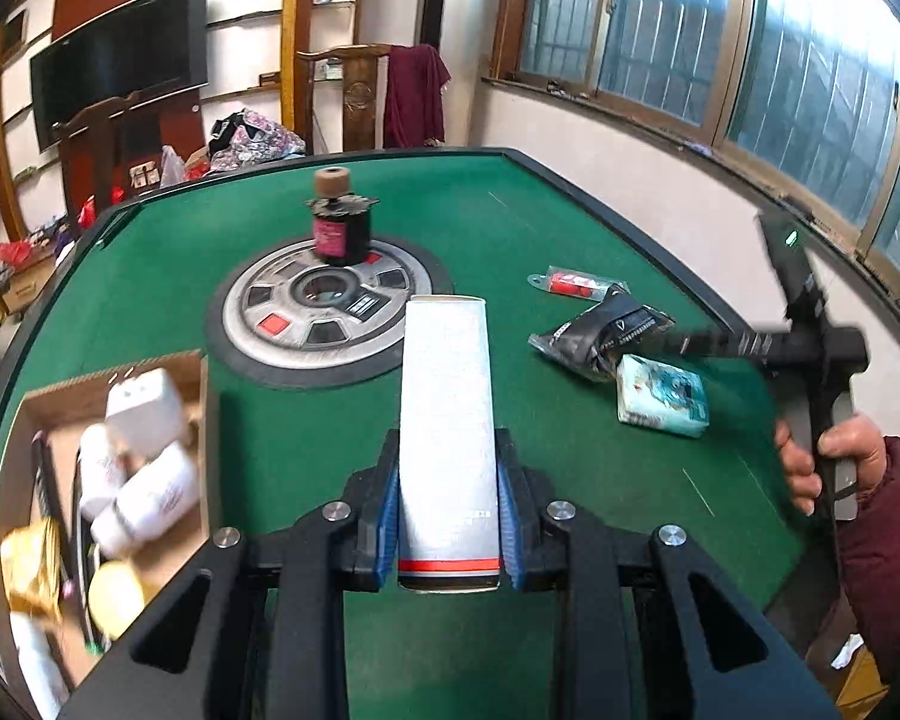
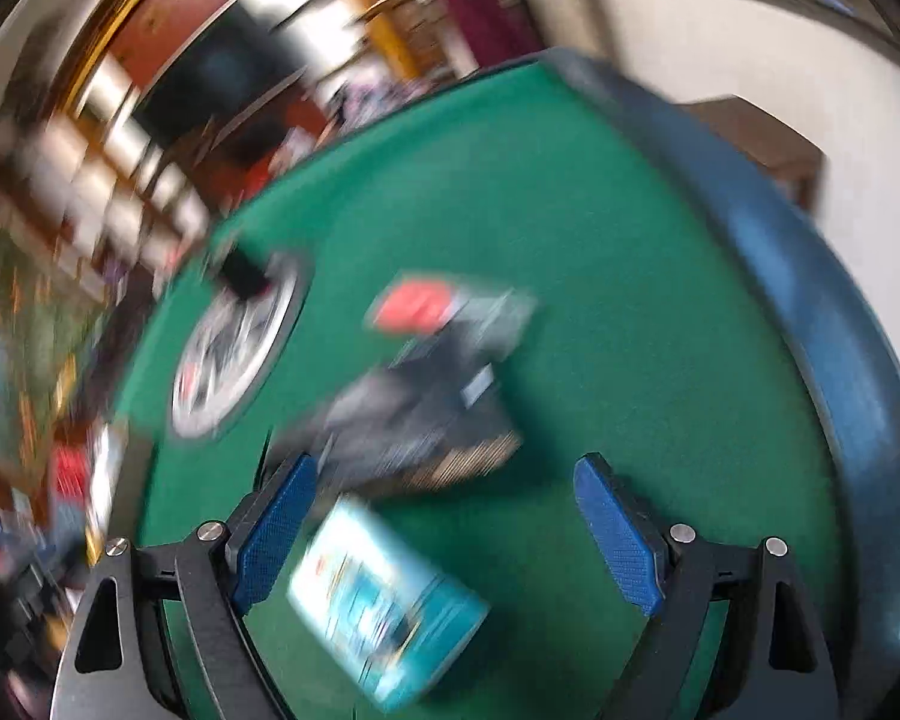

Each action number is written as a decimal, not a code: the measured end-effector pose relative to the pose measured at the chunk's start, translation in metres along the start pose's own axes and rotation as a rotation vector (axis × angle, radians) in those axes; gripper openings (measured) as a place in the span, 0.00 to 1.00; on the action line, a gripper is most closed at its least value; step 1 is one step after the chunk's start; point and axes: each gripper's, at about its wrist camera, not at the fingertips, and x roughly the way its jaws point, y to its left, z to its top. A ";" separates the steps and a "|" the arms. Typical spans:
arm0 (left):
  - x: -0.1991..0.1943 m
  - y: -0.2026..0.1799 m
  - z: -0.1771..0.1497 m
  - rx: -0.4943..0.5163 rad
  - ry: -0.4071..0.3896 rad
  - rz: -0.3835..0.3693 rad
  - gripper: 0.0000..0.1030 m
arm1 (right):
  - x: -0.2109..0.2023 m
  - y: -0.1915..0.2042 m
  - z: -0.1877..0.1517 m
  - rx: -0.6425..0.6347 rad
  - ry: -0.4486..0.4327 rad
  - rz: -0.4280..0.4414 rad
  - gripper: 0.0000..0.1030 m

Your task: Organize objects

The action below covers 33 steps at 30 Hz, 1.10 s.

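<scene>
My left gripper (image 1: 449, 489) is shut on a tall white box (image 1: 447, 414) with a red stripe at its base, held above the green table (image 1: 510, 228). A cardboard box (image 1: 60, 402) at the lower left holds white bottles (image 1: 144, 498) and a gold packet. My right gripper (image 2: 447, 525) is open above a teal tissue pack (image 2: 384, 600), which lies between its blue pads; the view is blurred. In the left wrist view the right gripper (image 1: 660, 342) reaches over a black pouch (image 1: 600, 330) and the teal pack (image 1: 663, 396).
A dark bottle with a cork cap (image 1: 339, 228) stands on the round grey centre panel (image 1: 324, 312). A small red-filled packet (image 1: 570, 283) lies at the right; it shows in the right wrist view (image 2: 417, 306) beyond the black pouch (image 2: 414, 420). The table's raised rim (image 2: 810, 324) curves right.
</scene>
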 end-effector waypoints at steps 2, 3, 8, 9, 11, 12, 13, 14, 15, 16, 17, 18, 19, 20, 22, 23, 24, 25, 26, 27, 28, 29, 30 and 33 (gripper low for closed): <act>-0.013 0.004 -0.007 -0.016 -0.019 -0.002 0.26 | 0.010 0.022 -0.011 -0.117 0.055 -0.042 0.90; -0.021 0.008 -0.012 -0.030 -0.032 0.000 0.26 | 0.012 0.031 -0.015 -0.165 0.053 -0.085 0.90; -0.055 0.029 -0.036 -0.087 -0.071 0.040 0.26 | 0.030 0.073 -0.030 -0.360 0.096 -0.223 0.85; -0.061 0.035 -0.040 -0.098 -0.076 0.051 0.26 | 0.031 0.078 -0.033 -0.386 0.091 -0.251 0.82; -0.074 0.049 -0.049 -0.129 -0.086 0.072 0.26 | 0.028 0.082 -0.037 -0.410 0.083 -0.262 0.77; -0.081 0.058 -0.054 -0.148 -0.093 0.083 0.26 | 0.026 0.082 -0.039 -0.406 0.084 -0.252 0.55; -0.085 0.063 -0.056 -0.160 -0.098 0.089 0.26 | 0.024 0.082 -0.041 -0.396 0.088 -0.230 0.55; -0.091 0.070 -0.060 -0.178 -0.105 0.099 0.26 | 0.022 0.083 -0.043 -0.392 0.084 -0.240 0.53; -0.098 0.080 -0.066 -0.204 -0.115 0.113 0.26 | 0.021 0.083 -0.044 -0.391 0.080 -0.246 0.52; -0.103 0.088 -0.070 -0.224 -0.123 0.122 0.26 | 0.018 0.083 -0.047 -0.385 0.076 -0.248 0.51; -0.106 0.092 -0.073 -0.240 -0.130 0.128 0.26 | 0.017 0.085 -0.050 -0.379 0.074 -0.248 0.50; -0.111 0.099 -0.078 -0.263 -0.138 0.134 0.26 | 0.014 0.086 -0.053 -0.371 0.071 -0.245 0.47; -0.116 0.105 -0.082 -0.281 -0.145 0.140 0.26 | 0.010 0.086 -0.055 -0.359 0.065 -0.239 0.41; -0.120 0.111 -0.085 -0.299 -0.151 0.146 0.26 | 0.008 0.087 -0.056 -0.349 0.062 -0.231 0.39; -0.129 0.123 -0.095 -0.333 -0.163 0.156 0.26 | 0.001 0.086 -0.057 -0.302 0.056 -0.184 0.26; -0.132 0.128 -0.098 -0.348 -0.164 0.160 0.26 | -0.001 0.086 -0.057 -0.287 0.056 -0.167 0.26; -0.134 0.133 -0.102 -0.366 -0.165 0.163 0.26 | -0.001 0.088 -0.058 -0.283 0.059 -0.159 0.26; -0.137 0.137 -0.105 -0.382 -0.166 0.161 0.26 | -0.001 0.090 -0.059 -0.296 0.065 -0.161 0.26; -0.138 0.140 -0.107 -0.389 -0.165 0.160 0.26 | 0.000 0.092 -0.061 -0.308 0.064 -0.163 0.28; -0.139 0.142 -0.110 -0.394 -0.164 0.161 0.26 | -0.001 0.091 -0.062 -0.318 0.065 -0.167 0.43; -0.141 0.142 -0.113 -0.394 -0.164 0.165 0.26 | -0.001 0.090 -0.064 -0.325 0.076 -0.171 0.67; -0.142 0.143 -0.115 -0.393 -0.163 0.168 0.26 | -0.002 0.088 -0.066 -0.327 0.080 -0.163 0.76; -0.144 0.144 -0.117 -0.393 -0.162 0.170 0.26 | -0.005 0.085 -0.068 -0.329 0.076 -0.145 0.84; -0.144 0.146 -0.120 -0.399 -0.164 0.172 0.26 | -0.011 0.086 -0.079 -0.364 0.080 -0.114 0.85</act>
